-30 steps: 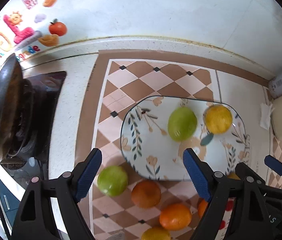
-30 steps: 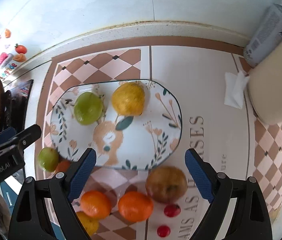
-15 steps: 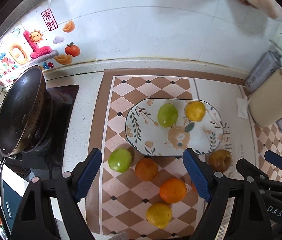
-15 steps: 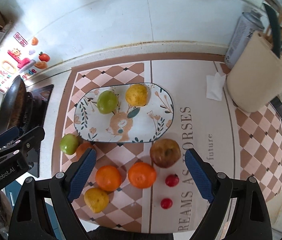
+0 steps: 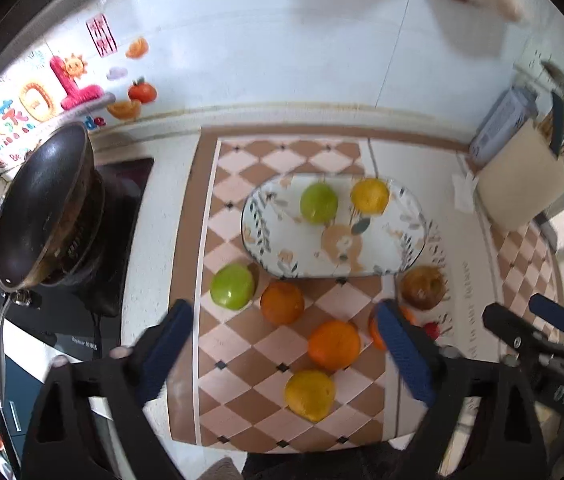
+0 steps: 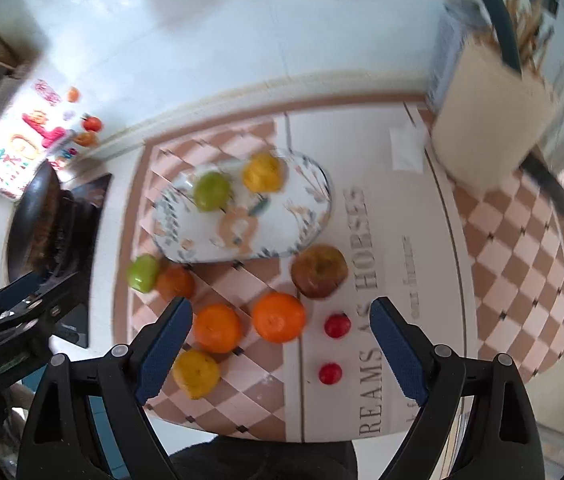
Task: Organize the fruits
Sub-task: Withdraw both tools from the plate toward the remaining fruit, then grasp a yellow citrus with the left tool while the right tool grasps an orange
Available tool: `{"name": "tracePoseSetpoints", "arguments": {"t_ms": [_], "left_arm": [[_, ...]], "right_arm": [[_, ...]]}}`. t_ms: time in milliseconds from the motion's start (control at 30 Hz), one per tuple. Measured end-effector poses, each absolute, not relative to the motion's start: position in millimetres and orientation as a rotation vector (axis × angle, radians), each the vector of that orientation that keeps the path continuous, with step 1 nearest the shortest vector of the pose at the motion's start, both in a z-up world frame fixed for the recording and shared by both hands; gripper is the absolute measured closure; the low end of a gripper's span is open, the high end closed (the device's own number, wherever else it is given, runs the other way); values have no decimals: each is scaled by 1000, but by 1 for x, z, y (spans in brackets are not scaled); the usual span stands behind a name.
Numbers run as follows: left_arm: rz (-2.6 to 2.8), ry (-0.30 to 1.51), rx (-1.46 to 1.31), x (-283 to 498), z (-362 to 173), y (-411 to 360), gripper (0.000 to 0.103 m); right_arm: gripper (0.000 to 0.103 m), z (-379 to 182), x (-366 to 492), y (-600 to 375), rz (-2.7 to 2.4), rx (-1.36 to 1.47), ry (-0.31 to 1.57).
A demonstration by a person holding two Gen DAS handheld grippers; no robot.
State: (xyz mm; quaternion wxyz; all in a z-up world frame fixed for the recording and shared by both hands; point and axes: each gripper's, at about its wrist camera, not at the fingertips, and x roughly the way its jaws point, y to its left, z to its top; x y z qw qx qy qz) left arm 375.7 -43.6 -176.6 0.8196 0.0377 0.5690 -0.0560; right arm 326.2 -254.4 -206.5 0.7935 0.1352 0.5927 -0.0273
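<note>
Both grippers empty, fingers apart, above loose fruit.
Green apple lies upper left of the left gripper, nearer than the right gripper.

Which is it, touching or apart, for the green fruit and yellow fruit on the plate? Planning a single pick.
Apart. The left wrist view shows white plate between the green fruit and the yellow fruit.

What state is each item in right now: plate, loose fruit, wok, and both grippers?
Plate: flat on the mat, holding two fruits.
Green fruit: on the plate.
Yellow fruit: on the plate.
Green apple: loose on the mat.
Brown apple: loose on the mat.
Wok: tilted on the stove.
Left gripper: open, empty.
Right gripper: open, empty.
</note>
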Motion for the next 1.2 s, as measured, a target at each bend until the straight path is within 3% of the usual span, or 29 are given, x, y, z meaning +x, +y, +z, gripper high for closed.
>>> {"name": "tracePoseSetpoints", "arguments": {"t_ms": [267, 567, 633, 733, 867, 1200], "left_arm": [[-143, 1450, 161, 358, -269, -49, 7], [-204, 1672, 207, 333, -351, -69, 8], [-214, 1690, 197, 331, -362, -69, 28], [-226, 1695, 166, 330, -368, -66, 42], [-201, 1666, 188, 328, -365, -61, 43], [-99, 1660, 89, 331, -361, -14, 43]], "right_arm": [[15, -314, 333, -264, -7, 380, 1439], [24, -349, 347, -237, 80, 274, 1489], [26, -356, 352, -231, 92, 247, 1500], [29, -362, 358, -225, 112, 235, 1512], [37, -368, 365, -213, 134, 181, 1526], [38, -367, 343, -204, 209, 199, 1598]]}}
